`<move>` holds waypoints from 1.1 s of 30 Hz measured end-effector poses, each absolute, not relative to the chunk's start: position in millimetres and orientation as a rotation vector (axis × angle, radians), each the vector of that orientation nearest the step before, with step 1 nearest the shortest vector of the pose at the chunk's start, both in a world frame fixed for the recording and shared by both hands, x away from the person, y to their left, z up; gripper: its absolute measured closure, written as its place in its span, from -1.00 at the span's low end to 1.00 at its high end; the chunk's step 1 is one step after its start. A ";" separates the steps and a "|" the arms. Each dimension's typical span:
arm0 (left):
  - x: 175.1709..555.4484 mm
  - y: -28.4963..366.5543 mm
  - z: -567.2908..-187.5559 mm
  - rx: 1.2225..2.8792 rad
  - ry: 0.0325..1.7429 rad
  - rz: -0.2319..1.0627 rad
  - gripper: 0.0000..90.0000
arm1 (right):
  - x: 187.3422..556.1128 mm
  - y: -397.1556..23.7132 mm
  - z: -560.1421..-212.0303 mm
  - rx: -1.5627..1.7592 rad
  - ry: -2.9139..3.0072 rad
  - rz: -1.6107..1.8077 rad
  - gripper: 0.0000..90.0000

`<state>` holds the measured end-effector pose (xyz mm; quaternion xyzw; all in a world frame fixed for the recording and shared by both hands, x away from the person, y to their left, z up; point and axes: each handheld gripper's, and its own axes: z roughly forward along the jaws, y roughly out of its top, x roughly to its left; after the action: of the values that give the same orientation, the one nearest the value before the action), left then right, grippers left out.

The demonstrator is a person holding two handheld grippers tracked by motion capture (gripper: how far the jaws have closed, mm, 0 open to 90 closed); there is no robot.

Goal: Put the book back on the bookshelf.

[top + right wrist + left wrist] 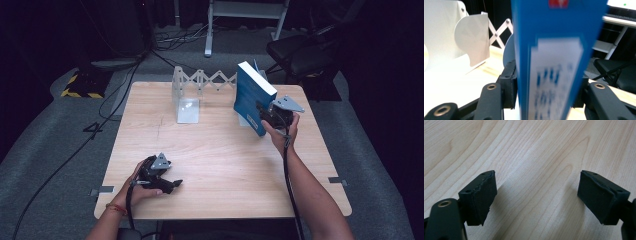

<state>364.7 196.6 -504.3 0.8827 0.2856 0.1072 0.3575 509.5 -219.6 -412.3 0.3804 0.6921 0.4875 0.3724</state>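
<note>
I see a bare table with open wood mid-span. The book stands tilted near the far right edge, between my right gripper's jaws. My left gripper rests near the front edge, gaping, empty.

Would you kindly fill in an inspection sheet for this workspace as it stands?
Surface: light wooden table, bare at the middle.
Job's things: blue book, upright and tilted, at the white expandable book rack.
Clutter: nothing seen.
Grippers: right gripper has the book's spine between its fingers; whether they press cannot be told. Left gripper open, holding nothing, low over the table.
Cables: one trails from each gripper; more lie on the floor.
Surroundings: dark room, grey carpet, chair behind.
</note>
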 end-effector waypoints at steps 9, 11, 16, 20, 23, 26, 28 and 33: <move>364.5 196.4 -504.3 2.278 0.741 0.278 -0.64 | 496.1 -230.2 -422.5 0.952 1.802 1.257 0.35; 364.7 196.5 -504.3 2.278 0.741 0.277 -0.64 | 496.7 -229.1 -422.8 0.935 1.804 1.264 0.36; 365.1 196.1 -504.2 2.278 0.742 0.275 -0.64 | 506.6 -223.2 -422.1 0.936 1.801 1.275 0.37; 365.0 196.2 -504.3 2.278 0.742 0.274 -0.64 | 511.5 -224.2 -423.1 0.982 1.761 1.277 0.37; 365.1 196.2 -504.3 2.278 0.741 0.273 -0.64 | 512.5 -226.8 -423.7 1.016 1.733 1.274 0.36; 365.1 196.2 -504.3 2.278 0.741 0.273 -0.64 | 515.1 -230.5 -422.2 1.050 1.723 1.265 0.35; 365.1 196.2 -504.3 2.278 0.741 0.273 -0.64 | 516.0 -232.3 -420.3 1.055 1.736 1.251 0.34; 365.1 196.2 -504.3 2.278 0.741 0.274 -0.64 | 514.4 -234.4 -419.4 1.065 1.744 1.253 0.26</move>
<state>365.1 196.2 -504.3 0.8825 0.2872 0.1061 0.3570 514.4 -234.4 -419.4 0.4137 0.6777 0.4869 0.3639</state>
